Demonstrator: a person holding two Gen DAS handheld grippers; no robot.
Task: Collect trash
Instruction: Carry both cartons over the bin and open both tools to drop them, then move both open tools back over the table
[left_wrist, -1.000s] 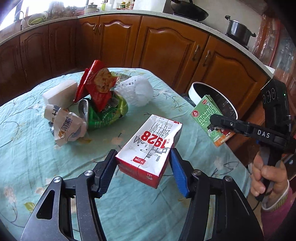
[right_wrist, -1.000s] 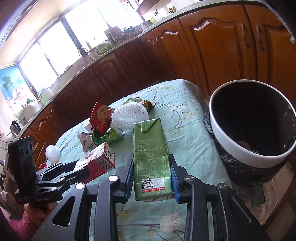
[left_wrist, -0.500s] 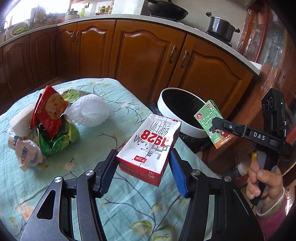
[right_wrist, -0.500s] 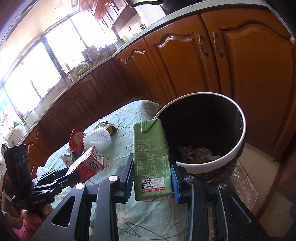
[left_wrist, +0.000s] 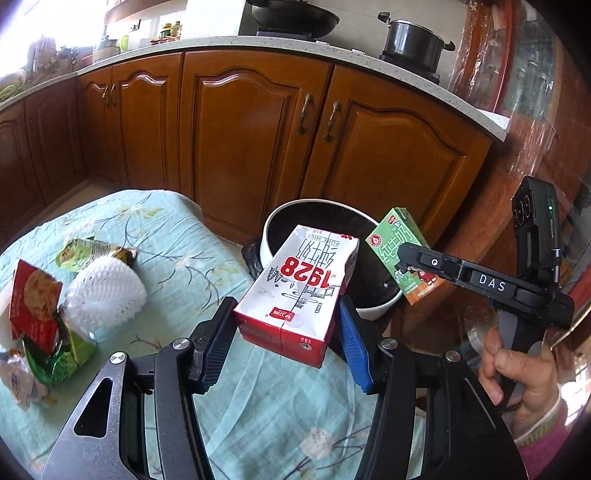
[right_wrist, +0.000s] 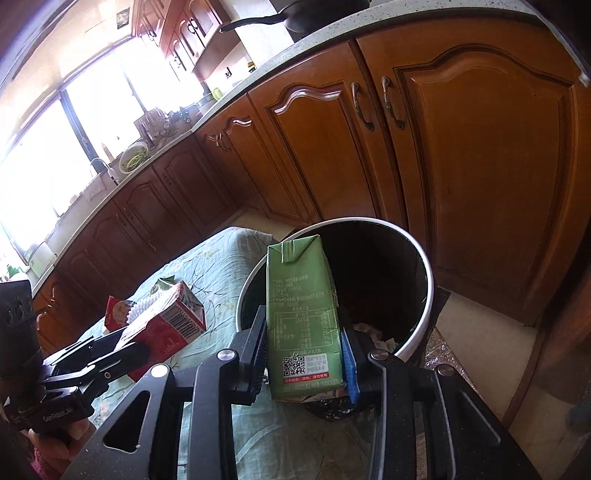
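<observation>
Left wrist view: each gripper (left_wrist: 286, 341) clamps a milk carton (left_wrist: 301, 295) near the bin (left_wrist: 376, 308), presumably for dropping.

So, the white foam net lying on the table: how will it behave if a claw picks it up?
The white foam net is probably very light and springy: its open mesh looks airy. It would likely squash flat between the pads rather than resist, so a narrow closing seems needed. It probably will not slip, since the ribbed surface looks grippy. It leans on the snack wrappers, which may shift.
</observation>
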